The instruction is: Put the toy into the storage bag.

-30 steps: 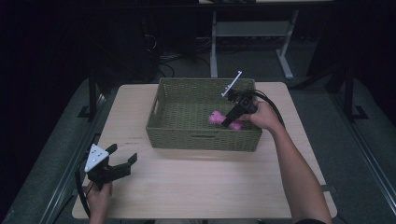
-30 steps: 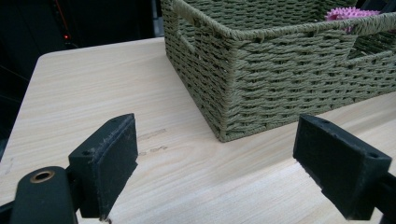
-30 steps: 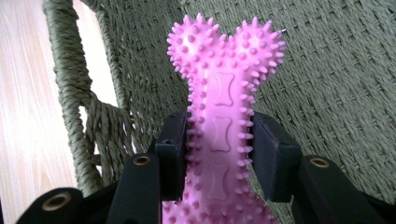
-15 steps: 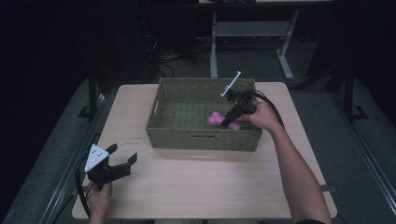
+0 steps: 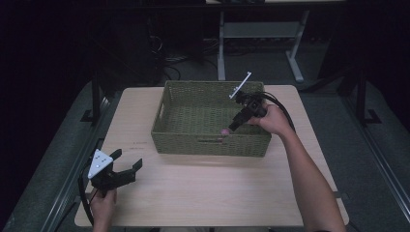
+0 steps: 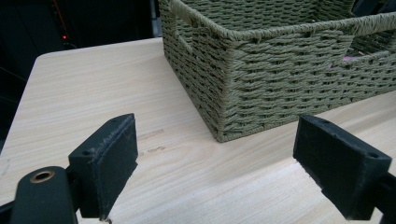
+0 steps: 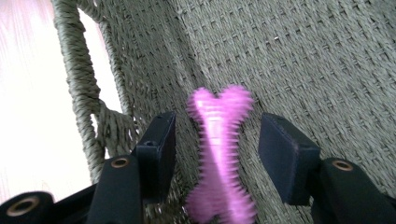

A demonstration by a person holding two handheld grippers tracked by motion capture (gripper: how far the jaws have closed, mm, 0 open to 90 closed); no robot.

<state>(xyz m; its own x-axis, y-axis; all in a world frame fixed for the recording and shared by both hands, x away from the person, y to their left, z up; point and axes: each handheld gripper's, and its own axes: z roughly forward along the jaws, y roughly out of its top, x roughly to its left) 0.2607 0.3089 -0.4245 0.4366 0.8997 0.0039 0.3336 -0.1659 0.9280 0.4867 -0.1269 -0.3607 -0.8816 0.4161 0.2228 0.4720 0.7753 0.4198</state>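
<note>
Right tongs point(image 7: 217, 154) gape around a blurred, ridged pink bone toy point(image 7: 219, 154) in the basket point(image 7: 303, 60)

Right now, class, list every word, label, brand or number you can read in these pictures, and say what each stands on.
None can be read: the woven basket, the pink bone-shaped toy, the black tongs and the grey plate bear no legible text.
Faint dark marks on the table: too small to read.

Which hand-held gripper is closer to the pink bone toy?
Right. The right hand-held gripper straddles the pink bone toy inside the basket; the left hand-held gripper is outside it, over the table.
</note>
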